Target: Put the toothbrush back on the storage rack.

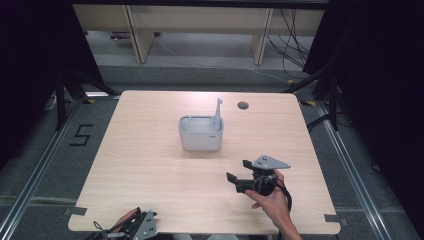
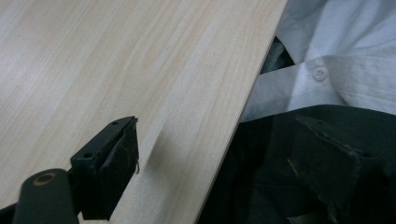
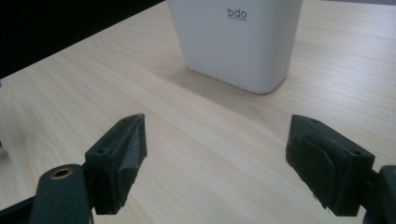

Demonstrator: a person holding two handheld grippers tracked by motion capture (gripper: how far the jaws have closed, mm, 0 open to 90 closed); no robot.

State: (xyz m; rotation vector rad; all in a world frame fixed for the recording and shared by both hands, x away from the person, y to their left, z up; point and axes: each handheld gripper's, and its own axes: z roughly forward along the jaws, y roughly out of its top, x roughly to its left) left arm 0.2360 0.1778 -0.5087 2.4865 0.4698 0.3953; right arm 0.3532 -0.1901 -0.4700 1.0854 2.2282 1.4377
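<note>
One white caddy (image 1: pixel 200 134) stands upright mid-surface (image 1: pixel 150 170), a toothbrush (image 1: pixel 218 111) rising from its right compartment. Our right gripper (image 1: pixel 239 171) is nearer, its fingers (image 3: pixel 122 154) spread apart and empty, the caddy straight ahead. Our left gripper (image 1: pixel 141 226) waits at the near edge, fingers likewise apart.

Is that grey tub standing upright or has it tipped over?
Upright. The grey tub sits flat on the table with its open rim facing up, and a toothbrush stands in it.

One grey caddy (image 1: pixel 200 133), holding seemingly one toothbrush (image 1: pixel 218 111); two hand-held grippers.
</note>
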